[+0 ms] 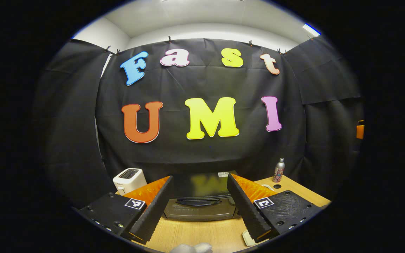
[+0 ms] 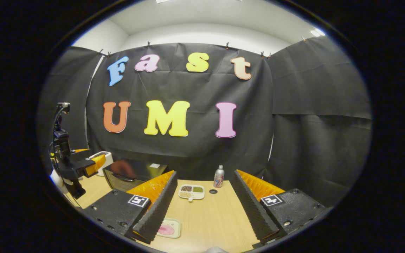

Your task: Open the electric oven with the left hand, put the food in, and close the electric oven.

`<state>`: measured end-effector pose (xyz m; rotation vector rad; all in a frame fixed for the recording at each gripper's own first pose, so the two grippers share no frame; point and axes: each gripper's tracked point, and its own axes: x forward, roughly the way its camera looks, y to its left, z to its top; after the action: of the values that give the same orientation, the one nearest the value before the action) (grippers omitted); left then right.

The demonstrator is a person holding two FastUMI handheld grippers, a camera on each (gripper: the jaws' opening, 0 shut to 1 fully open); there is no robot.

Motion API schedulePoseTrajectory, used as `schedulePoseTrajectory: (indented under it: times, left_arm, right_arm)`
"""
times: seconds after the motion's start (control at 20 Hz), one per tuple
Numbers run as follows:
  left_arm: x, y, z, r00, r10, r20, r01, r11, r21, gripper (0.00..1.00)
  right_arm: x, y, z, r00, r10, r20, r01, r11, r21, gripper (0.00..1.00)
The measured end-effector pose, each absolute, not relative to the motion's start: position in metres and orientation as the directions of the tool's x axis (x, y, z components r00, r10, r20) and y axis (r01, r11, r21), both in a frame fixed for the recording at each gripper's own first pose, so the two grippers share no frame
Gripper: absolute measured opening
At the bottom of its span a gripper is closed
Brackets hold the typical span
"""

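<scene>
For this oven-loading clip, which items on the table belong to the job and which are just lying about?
Belongs to the job:
electric oven, door shut
small plate of pink food
divided tray of food, possibly the food meant
left gripper, open
right gripper, open

Just lying about:
white toaster
metal bottle
small dark disc on the table

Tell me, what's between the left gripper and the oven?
Nothing. In the left gripper view, bare wooden table lies between the open left gripper and the closed oven.
</scene>
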<state>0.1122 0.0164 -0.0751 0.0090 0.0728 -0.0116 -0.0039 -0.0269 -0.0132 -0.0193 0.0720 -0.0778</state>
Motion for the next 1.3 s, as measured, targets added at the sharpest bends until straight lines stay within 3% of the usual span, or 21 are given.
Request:
schedulePoseTrajectory:
  times: [0.25, 0.45, 0.8, 1.3]
  left_arm:
    - [0.160, 0.017, -0.119, 0.992, -0.020, -0.123, 0.024, 0.999, 0.027, 0.96]
    - [0.190, 0.013, -0.152, 0.986, -0.037, -0.160, 0.041, 0.999, 0.021, 0.96]
    - [0.212, 0.016, -0.220, 0.955, -0.037, -0.295, 0.032, 0.999, -0.023, 0.97]
    - [0.189, 0.015, -0.221, 0.949, -0.053, -0.311, 0.044, 0.998, -0.034, 0.97]
  right_arm:
    - [-0.009, -0.039, -0.023, 0.984, -0.137, -0.115, 0.133, 0.990, -0.036, 1.00]
    - [-0.009, -0.034, -0.031, 0.979, -0.146, -0.145, 0.146, 0.989, -0.014, 0.96]
    - [-0.007, -0.028, -0.046, 0.970, -0.151, -0.193, 0.149, 0.989, -0.024, 0.97]
    - [-0.014, -0.021, -0.044, 0.975, -0.123, -0.183, 0.120, 0.992, -0.026, 0.96]
